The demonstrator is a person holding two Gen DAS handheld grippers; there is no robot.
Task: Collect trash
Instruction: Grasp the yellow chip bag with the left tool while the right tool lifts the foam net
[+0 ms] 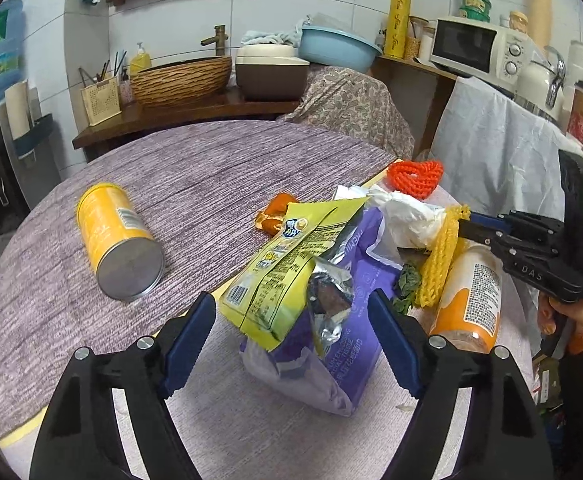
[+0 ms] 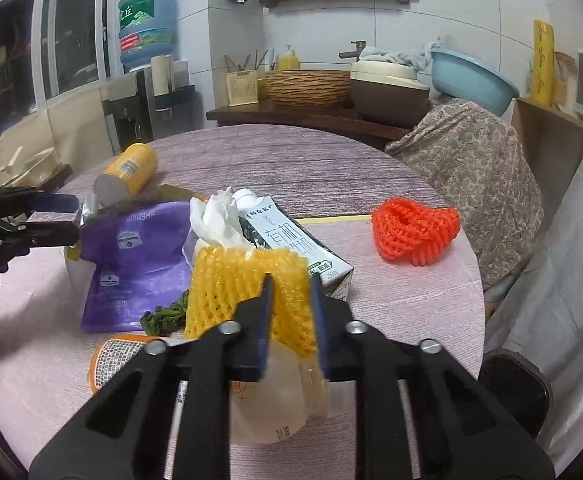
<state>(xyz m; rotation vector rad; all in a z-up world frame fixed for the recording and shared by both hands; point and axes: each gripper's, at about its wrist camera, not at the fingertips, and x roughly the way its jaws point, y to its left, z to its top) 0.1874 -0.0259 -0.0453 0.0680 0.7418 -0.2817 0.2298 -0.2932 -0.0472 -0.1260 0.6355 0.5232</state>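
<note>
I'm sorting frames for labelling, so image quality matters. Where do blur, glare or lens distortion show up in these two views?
Left wrist view: strong fisheye bending with dark corners; the yellow can is slightly smeared; the silver foil of the snack bag glints. Right wrist view: same bending; the yellow foam net is sharp, the plastic bottle under the jaws looks soft.

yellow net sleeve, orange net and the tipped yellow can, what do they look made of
Yellow net sleeve: soft foam mesh, matte, with open diamond cells; it folds where the right gripper pinches it.
Orange net: apparently the same foam mesh, crumpled.
Yellow can: probably a cardboard tube with a glossy printed label and a dull metal end.
</note>
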